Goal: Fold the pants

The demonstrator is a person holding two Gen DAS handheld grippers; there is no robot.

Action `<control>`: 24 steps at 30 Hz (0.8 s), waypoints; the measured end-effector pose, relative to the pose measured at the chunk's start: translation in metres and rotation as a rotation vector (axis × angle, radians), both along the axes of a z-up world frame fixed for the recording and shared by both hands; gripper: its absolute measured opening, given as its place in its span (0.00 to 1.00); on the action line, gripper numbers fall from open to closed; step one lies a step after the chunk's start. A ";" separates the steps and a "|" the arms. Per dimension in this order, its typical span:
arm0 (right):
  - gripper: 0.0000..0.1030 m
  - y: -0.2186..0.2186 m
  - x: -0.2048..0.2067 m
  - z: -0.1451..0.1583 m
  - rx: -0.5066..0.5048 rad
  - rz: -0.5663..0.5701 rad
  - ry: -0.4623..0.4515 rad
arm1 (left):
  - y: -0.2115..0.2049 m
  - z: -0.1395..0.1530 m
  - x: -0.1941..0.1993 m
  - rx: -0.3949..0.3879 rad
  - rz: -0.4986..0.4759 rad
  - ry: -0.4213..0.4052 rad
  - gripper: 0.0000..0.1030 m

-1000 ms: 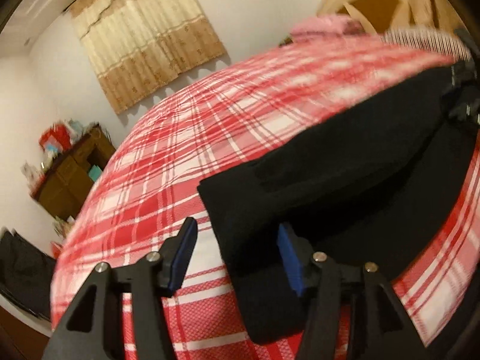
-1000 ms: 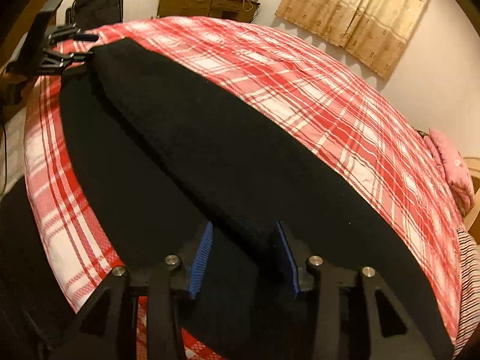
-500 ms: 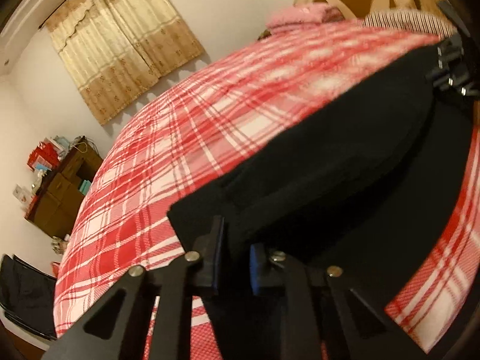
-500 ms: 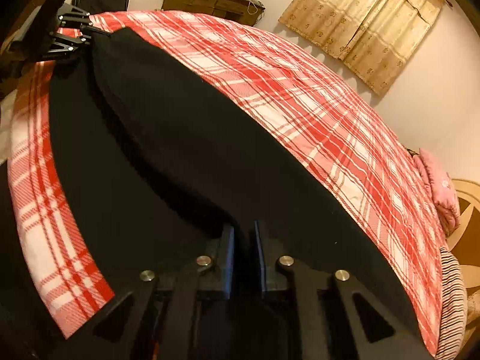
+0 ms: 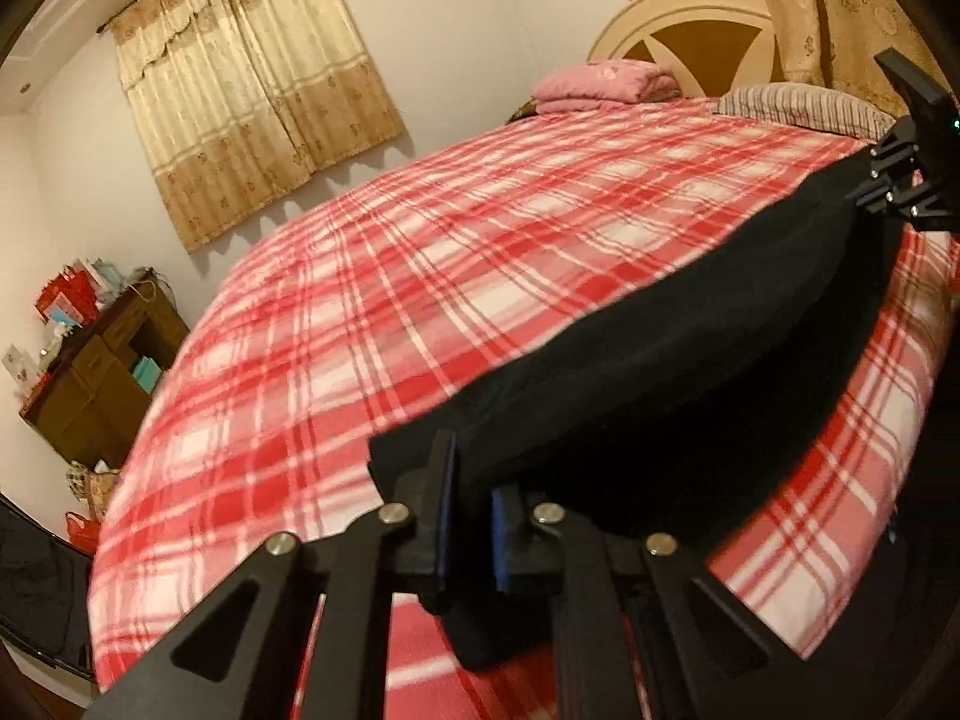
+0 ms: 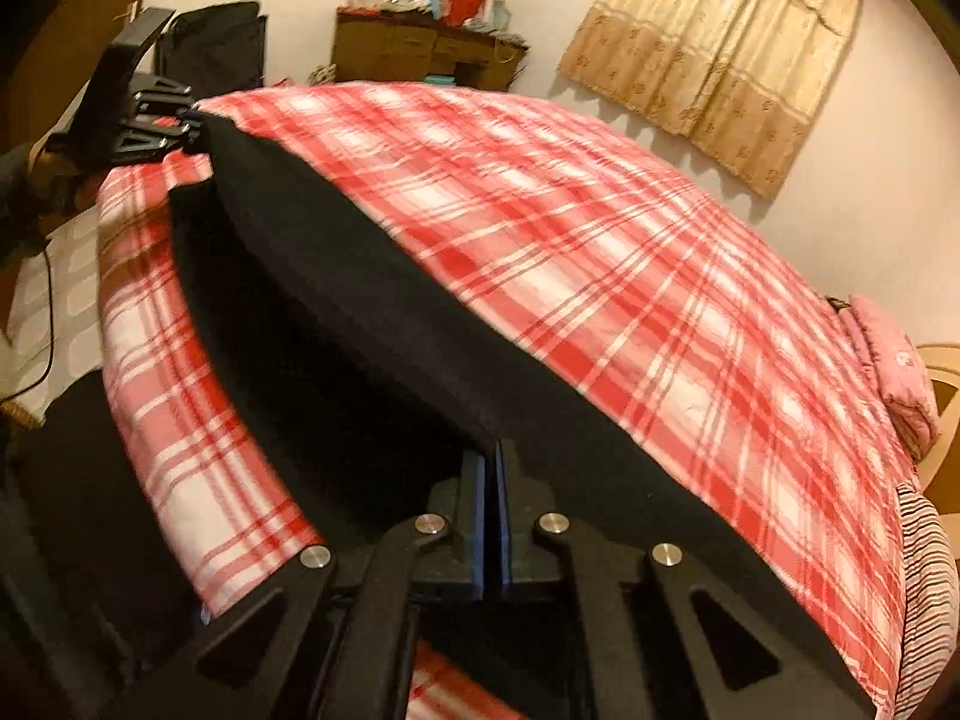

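Here, through the left wrist camera, we see our left gripper (image 5: pixel 471 516) with its blue pads drawn narrow and clamped on one end of the black pants (image 5: pixel 660 378). The cloth passes between the pads and a folded flap of it hangs below them. From there the pants run as one long dark band across the near side of the red plaid bedspread (image 5: pixel 420 276), their far edge raised into a ridge and a shadowed hollow under it. At the far end of the band, by the right edge of the frame, we find our right gripper (image 5: pixel 864 204) at the cloth's corner; its pads are too small there to read. Beyond the bed we see a folded pink blanket (image 5: pixel 606 84), a striped pillow (image 5: pixel 798 108), a round headboard (image 5: pixel 684 30), tan curtains (image 5: pixel 258 120) and a brown cabinet (image 5: pixel 102 372).

Next, through the right wrist camera, we see the right gripper (image 6: pixel 491 516) pressed all but together, with the pants (image 6: pixel 372 324) pinched by their edge at the tips. The dark band runs away to the upper left, where our left gripper (image 6: pixel 192 120) meets its other end. The bedspread (image 6: pixel 600 252) lies on both sides of the band, and the curtains (image 6: pixel 720 60) and cabinet (image 6: pixel 420 54) stand against the far wall.
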State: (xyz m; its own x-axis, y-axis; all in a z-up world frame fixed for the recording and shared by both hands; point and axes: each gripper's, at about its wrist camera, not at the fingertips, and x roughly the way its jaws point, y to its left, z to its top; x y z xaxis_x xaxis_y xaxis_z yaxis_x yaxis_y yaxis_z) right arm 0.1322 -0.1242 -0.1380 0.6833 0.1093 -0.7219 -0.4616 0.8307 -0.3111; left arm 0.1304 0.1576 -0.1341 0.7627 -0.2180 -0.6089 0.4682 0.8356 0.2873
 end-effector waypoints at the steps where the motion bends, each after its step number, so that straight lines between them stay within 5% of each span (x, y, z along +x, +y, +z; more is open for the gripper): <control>1: 0.02 0.001 -0.002 -0.006 -0.008 0.010 0.017 | 0.000 -0.004 -0.001 0.004 0.000 0.010 0.11; 8: 0.02 0.003 -0.003 -0.045 -0.036 0.036 0.121 | -0.001 -0.025 -0.008 0.023 0.001 0.054 0.11; 24: 0.02 -0.001 -0.006 -0.062 -0.017 0.031 0.173 | 0.001 -0.039 -0.016 0.067 -0.013 0.038 0.14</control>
State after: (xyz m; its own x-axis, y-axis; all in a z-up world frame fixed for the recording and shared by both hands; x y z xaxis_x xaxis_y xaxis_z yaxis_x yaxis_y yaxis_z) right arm 0.1266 -0.1253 -0.1998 0.5454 0.1152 -0.8302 -0.5349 0.8104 -0.2389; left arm 0.1140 0.1589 -0.1731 0.7359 -0.1853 -0.6512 0.4904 0.8091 0.3239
